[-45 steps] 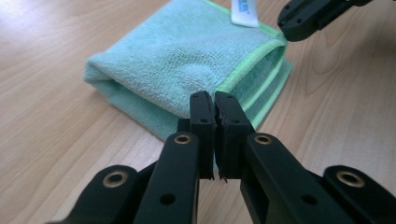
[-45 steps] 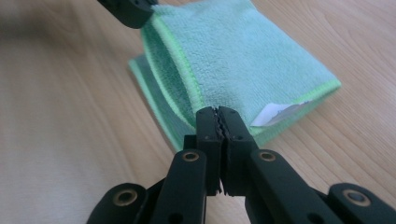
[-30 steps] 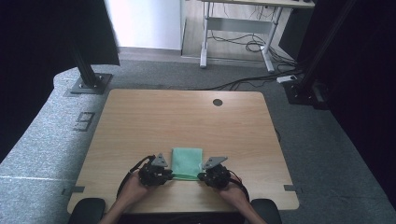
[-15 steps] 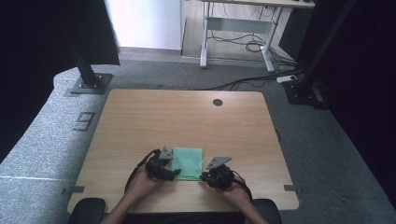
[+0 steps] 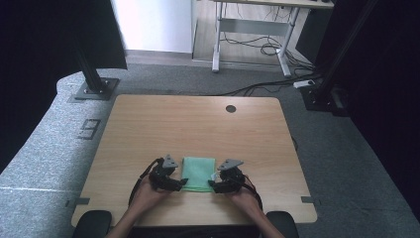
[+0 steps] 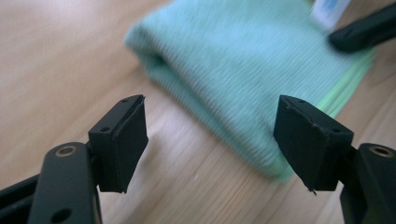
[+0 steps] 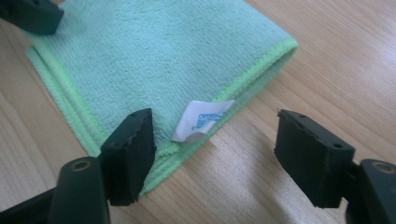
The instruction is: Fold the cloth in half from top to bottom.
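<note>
Now the table [image 5: 148, 124] bears the folded green cloth [image 5: 198, 173] near its front edge, flat and released. Beside the cloth, the left gripper [image 5: 179, 183] and right gripper [image 5: 214, 185] have just been opening; both jaws stand apart, empty, so this fold looks finished.

Even, soft daylight on the table [image 5: 198, 124], brighter at its far edge; room sides dark. Left gripper view blurs the green cloth [image 6: 261, 70] (far end worst); right gripper view sharp.
</note>
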Motion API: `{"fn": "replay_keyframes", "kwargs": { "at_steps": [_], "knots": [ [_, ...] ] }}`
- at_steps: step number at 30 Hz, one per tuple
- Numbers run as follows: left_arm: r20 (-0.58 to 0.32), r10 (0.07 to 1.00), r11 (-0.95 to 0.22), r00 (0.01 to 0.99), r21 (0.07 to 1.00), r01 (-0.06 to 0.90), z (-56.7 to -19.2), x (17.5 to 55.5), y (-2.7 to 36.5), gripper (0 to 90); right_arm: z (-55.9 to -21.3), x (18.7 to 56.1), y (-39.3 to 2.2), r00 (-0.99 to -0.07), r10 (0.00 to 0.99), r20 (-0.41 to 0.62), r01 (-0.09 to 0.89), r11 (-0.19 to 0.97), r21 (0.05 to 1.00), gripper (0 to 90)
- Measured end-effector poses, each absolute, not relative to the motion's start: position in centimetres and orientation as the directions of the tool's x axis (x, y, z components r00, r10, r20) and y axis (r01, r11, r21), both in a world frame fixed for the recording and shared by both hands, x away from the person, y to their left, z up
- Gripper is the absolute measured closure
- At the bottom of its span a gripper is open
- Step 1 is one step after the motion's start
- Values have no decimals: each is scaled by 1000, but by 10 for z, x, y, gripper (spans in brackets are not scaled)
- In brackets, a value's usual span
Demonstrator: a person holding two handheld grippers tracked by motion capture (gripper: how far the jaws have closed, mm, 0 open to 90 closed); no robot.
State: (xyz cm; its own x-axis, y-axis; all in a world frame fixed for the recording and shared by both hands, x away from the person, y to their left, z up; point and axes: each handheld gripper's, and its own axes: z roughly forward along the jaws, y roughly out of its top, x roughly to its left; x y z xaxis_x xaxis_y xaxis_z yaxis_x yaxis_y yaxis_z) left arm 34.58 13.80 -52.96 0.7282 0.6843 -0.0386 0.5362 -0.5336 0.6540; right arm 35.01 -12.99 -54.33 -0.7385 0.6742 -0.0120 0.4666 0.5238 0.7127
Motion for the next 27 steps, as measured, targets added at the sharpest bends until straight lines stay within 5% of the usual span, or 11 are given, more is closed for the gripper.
{"fn": "replay_keyframes", "kwargs": {
  "at_steps": [11, 19, 27],
  "knots": [
    [-43, 698, -523, 715, 650, 550, -537, 353, 138, 193, -546, 356, -131, -732, 681, -2, 482, 520, 705, 234],
    [-7, 754, -465, 657, 699, 542, -507, 401, 131, 169, -546, 357, -132, -728, 685, 25, 500, 505, 704, 248],
    [-3, 796, -457, 606, 652, 604, -534, 423, 131, 175, -546, 356, -132, -730, 683, 27, 496, 503, 707, 264]
  ]
}}
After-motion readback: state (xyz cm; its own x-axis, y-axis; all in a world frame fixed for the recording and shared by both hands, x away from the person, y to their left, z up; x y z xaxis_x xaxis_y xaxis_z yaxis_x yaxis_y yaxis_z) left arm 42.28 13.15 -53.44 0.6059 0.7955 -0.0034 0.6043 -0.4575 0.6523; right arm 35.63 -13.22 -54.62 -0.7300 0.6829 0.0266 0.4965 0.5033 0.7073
